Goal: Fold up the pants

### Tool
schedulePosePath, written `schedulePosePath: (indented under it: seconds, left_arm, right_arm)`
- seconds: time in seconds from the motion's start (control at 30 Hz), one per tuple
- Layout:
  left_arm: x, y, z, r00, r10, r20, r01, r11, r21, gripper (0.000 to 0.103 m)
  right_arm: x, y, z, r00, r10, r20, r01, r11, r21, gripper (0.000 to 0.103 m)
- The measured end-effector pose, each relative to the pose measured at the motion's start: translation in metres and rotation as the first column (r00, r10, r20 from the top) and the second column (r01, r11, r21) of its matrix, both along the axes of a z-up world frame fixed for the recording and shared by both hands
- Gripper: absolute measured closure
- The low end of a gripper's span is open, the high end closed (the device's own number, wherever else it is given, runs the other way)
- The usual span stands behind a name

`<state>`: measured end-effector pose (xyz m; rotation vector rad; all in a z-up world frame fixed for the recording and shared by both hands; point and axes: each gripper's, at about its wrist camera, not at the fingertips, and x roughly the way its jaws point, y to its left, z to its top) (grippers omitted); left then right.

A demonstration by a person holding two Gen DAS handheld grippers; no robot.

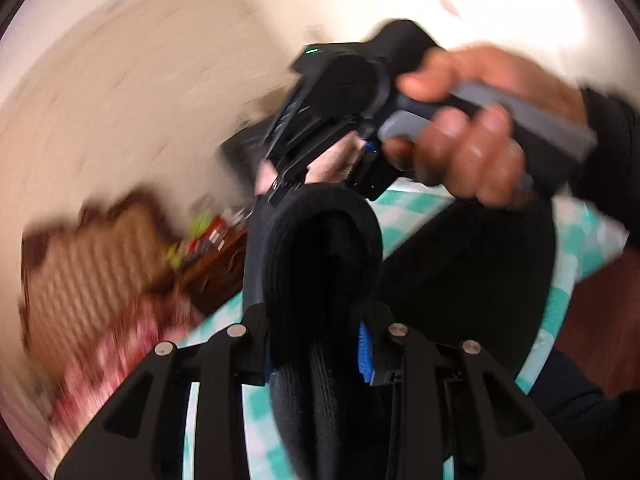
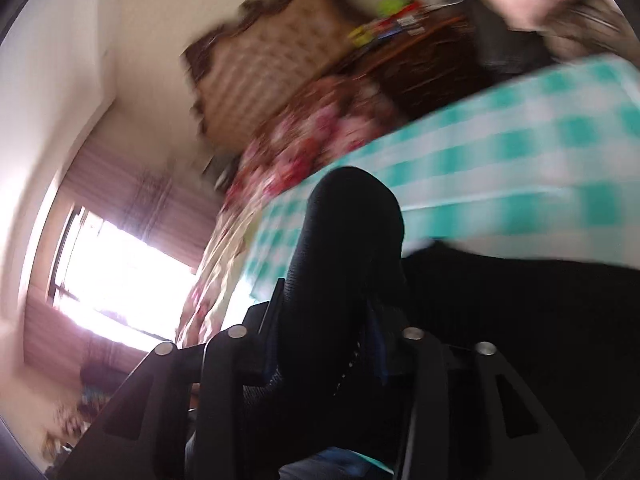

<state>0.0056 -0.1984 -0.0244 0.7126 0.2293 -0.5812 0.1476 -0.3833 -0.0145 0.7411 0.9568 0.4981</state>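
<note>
Both grippers clamp the black pants (image 1: 320,240). The left gripper (image 1: 316,344) and right gripper (image 2: 324,344) hold it above the checked cloth (image 2: 500,168). Its bulk hangs toward the right gripper's side.

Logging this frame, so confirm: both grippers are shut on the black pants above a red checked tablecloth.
The colour is wrong. The tablecloth is teal and white checked, as the right wrist view shows. The rest stands: the left gripper and right gripper are each shut on the black pants.

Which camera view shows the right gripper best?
The left wrist view: the right gripper appears whole from outside, held by the right hand, pinching the black pants. The right wrist view shows only its own fingers closed on the pants, blurred.
</note>
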Motion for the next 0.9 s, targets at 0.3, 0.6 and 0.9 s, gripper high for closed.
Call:
schedulePosePath:
  seconds: [0.3, 0.6, 0.9]
  left_arm:
    - [-0.031, -0.108, -0.146, 0.964, -0.220, 0.147, 0.146, 0.907, 0.395, 0.056]
    - [-0.028, -0.065, -0.158, 0.951, -0.233, 0.203, 0.125, 0.890, 0.439, 0.038]
    - [0.000, -0.065, -0.145, 0.954, -0.201, 0.223, 0.092, 0.902, 0.421, 0.074]
  right_arm:
    - [-0.035, -0.079, -0.100, 0.989, -0.086, -0.116, 0.089, 0.996, 0.018, 0.035]
    - [-0.042, -0.053, -0.092, 0.990, -0.056, -0.127, 0.023, 0.969, -0.247, 0.033]
    - [-0.041, -0.052, -0.079, 0.993, -0.038, -0.107, 0.007, 0.962, -0.274, 0.077]
